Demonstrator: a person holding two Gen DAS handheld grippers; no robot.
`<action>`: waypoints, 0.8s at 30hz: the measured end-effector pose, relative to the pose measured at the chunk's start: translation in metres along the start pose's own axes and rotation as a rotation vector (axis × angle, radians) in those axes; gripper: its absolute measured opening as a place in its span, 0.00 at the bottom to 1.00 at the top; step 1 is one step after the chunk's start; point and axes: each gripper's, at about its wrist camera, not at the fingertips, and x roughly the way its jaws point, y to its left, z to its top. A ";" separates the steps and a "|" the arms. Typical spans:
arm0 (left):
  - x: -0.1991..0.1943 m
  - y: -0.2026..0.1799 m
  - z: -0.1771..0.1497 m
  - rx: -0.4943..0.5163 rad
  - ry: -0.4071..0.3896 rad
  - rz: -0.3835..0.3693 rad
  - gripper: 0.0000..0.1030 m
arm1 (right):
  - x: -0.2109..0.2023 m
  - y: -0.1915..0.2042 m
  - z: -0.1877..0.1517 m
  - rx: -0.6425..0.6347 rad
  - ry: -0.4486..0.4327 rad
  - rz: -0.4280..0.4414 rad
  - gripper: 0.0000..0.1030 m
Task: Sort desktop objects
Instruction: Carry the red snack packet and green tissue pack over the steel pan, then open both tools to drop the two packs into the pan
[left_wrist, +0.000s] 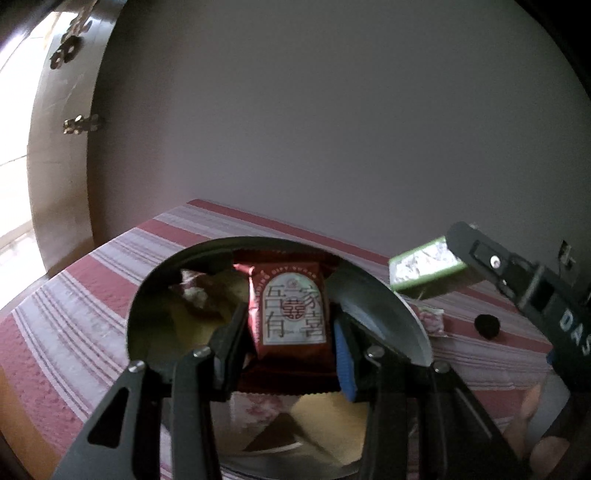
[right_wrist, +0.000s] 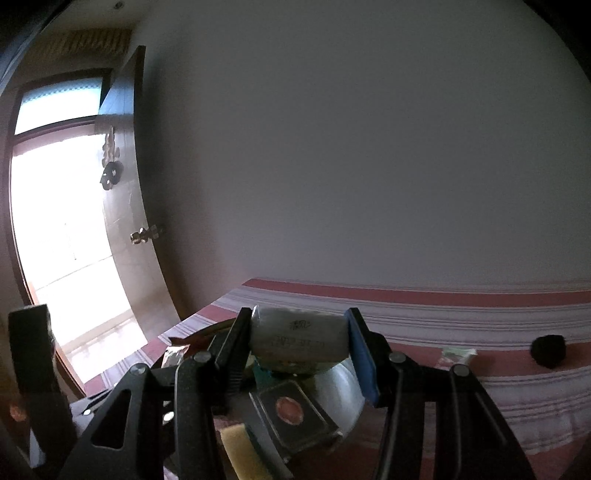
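My left hand-held gripper clamps a red packet, low centre of its view, over the metal bowl that already holds several wrappers. My right hand-held gripper clamps a pale packet above the same bowl. So I judge the sorting partly done: two packets are in hand, while a small wrapper and a black lump lie loose on the striped tabletop at right. The left view alone shows the pale packet's green edge and the red packet's print; the right view alone shows a dark case with a reddish disc in the bowl.
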 end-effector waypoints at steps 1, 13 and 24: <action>0.002 0.002 0.000 0.000 0.002 0.009 0.40 | 0.003 0.001 0.001 0.002 0.005 0.004 0.51; 0.036 0.025 0.004 -0.002 0.077 0.104 0.40 | 0.072 0.021 0.023 0.004 0.112 0.019 0.51; 0.054 0.015 0.002 0.037 0.136 0.169 0.41 | 0.127 0.016 0.016 0.053 0.298 0.071 0.56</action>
